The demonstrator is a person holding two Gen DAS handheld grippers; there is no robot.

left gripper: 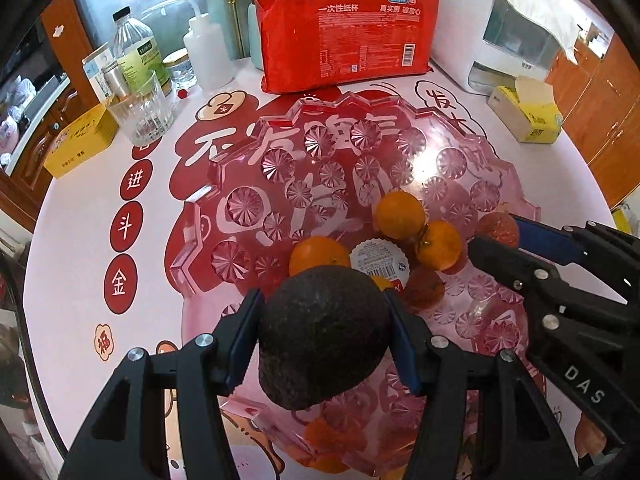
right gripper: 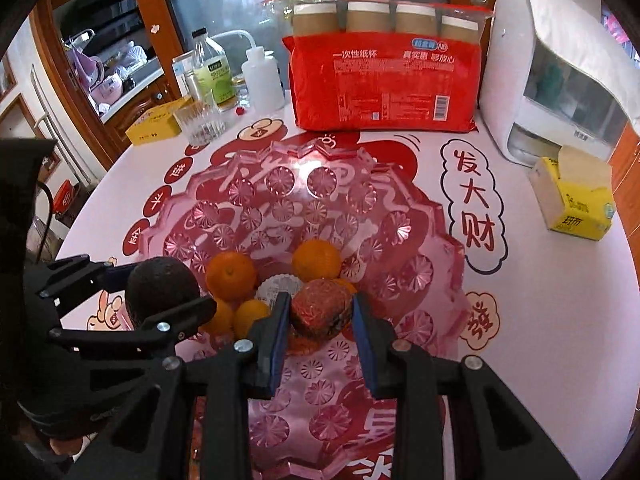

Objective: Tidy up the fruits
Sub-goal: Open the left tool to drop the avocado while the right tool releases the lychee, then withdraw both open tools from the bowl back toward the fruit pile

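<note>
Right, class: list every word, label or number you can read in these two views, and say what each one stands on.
"一次性纸杯": red pack of paper cups.
"真实惠 够放心": same pack.
"发大财": table cover, in a cloud outline.
"进", "斗", "金": red discs on the cover, left wrist view.
"福": small flower badge.
"DAS": right gripper body.
Too small or blurred: pack's fine print and barcode, bottle label, yellow boxes, round foil lid.

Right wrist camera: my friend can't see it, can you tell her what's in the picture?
The right gripper holds a reddish-brown fruit over a pink glass bowl that has several oranges inside. At left, the left gripper holds a dark avocado above the bowl's edge. A red pack of paper cups stands behind on the table.
</note>
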